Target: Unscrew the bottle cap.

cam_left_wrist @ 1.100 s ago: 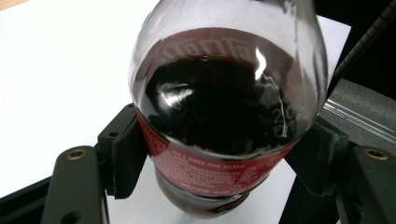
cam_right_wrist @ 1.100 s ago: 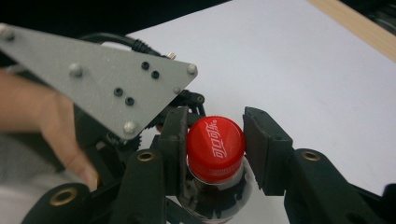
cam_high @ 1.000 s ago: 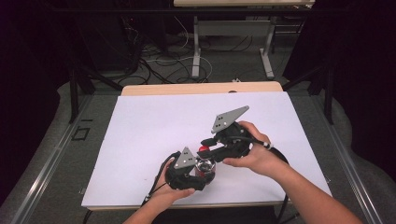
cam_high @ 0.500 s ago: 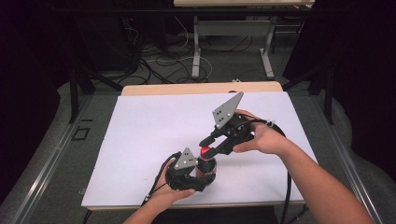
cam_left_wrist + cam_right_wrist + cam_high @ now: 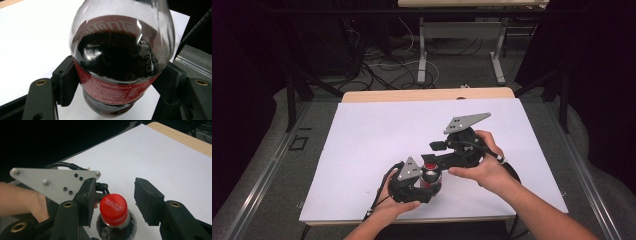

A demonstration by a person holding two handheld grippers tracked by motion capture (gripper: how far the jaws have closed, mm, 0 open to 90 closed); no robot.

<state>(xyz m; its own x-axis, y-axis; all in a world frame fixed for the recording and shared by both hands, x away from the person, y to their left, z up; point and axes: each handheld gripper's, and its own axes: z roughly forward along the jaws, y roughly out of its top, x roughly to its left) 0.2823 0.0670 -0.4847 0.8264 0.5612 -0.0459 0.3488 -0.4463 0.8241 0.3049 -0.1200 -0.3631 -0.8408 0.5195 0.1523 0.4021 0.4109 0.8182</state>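
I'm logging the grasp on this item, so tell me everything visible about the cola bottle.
The cola bottle is clear plastic, part-filled with dark liquid, with a red label band and a red cap still on. It stands upright on the white table near its front edge. The left gripper clamps its labelled body; the right gripper straddles the cap, pads apart from it.

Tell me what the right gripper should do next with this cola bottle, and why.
Probably close the right gripper on the red cap to twist it. Its jaws have just been opening and stand apart on either side of the cap, not pressing it, while the left gripper clamps the cola bottle at its label, upright on the white table.
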